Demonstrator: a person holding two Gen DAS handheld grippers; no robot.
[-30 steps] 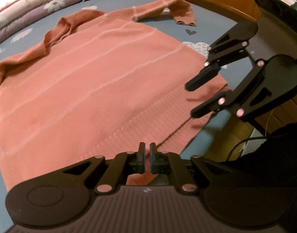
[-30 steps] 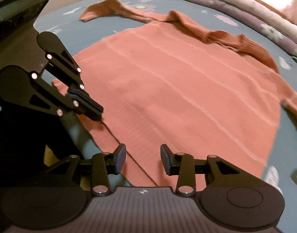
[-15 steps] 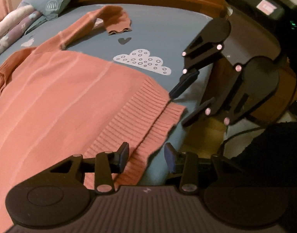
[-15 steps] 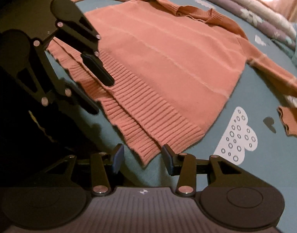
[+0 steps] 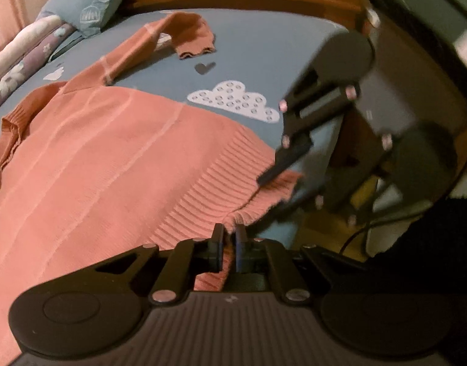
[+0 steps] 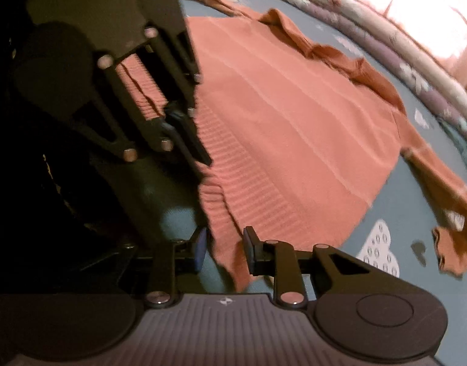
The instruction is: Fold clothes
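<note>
Ribbed hem of the salmon-pink knitted sweater (image 5: 117, 164) sits pinched between my left fingers (image 5: 229, 245), which are closed on a small bunch of the cloth at 6 o'clock in the left wrist view. The sweater lies spread flat on the blue bed sheet with white cloud print (image 5: 264, 45), its body running off toward 9 o'clock and one sleeve (image 5: 160, 36) stretched toward 12 o'clock, the cuff resting near a dark heart print. My right fingers (image 6: 223, 248) are closing, with the corner of the same hem lying between them; their pads do not yet press on it. In the right wrist view my left fingers show at 10 o'clock, tips down on the hem. A blue patterned pillow (image 5: 90, 3) lies at 11 o'clock beside a floral folded quilt (image 5: 23, 58).
</note>
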